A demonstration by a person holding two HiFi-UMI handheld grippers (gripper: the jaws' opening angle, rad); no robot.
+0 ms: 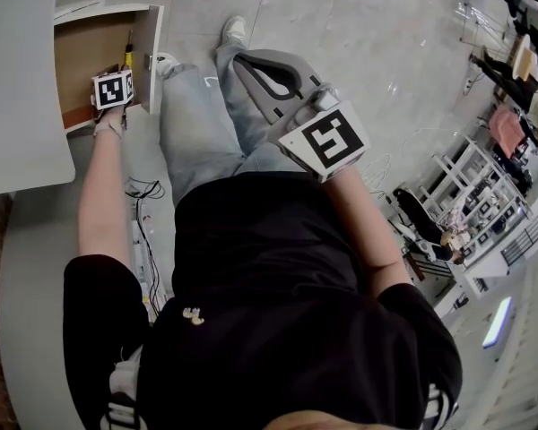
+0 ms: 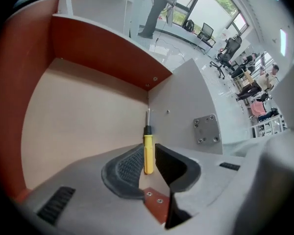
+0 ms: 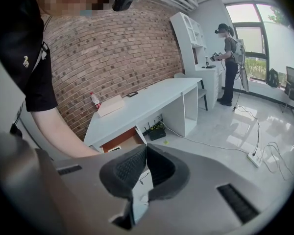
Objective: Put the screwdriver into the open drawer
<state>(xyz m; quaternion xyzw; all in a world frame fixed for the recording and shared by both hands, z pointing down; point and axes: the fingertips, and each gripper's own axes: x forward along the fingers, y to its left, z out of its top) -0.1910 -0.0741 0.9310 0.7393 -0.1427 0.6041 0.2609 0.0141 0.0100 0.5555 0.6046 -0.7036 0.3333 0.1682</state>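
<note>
The screwdriver (image 2: pixel 148 153) has a yellow handle and a thin metal shaft that points into the open drawer (image 2: pixel 83 116), close along its grey side wall. My left gripper (image 2: pixel 149 166) reaches into the drawer, and its jaws stand just a handle's width apart, shut on the handle. In the head view the screwdriver (image 1: pixel 127 55) sticks out past the left gripper (image 1: pixel 122 73) over the drawer's (image 1: pixel 88 54) wooden bottom. My right gripper (image 1: pixel 242 63) hangs over the person's lap; the right gripper (image 3: pixel 146 153) is shut with nothing in it.
The white desk top (image 1: pixel 18 79) lies left of the drawer. Cables (image 1: pixel 143 191) and a power strip run along the floor beside the person's legs. A second person (image 3: pixel 230 62) stands far off by white shelves. Office chairs (image 2: pixel 225 58) stand at the back.
</note>
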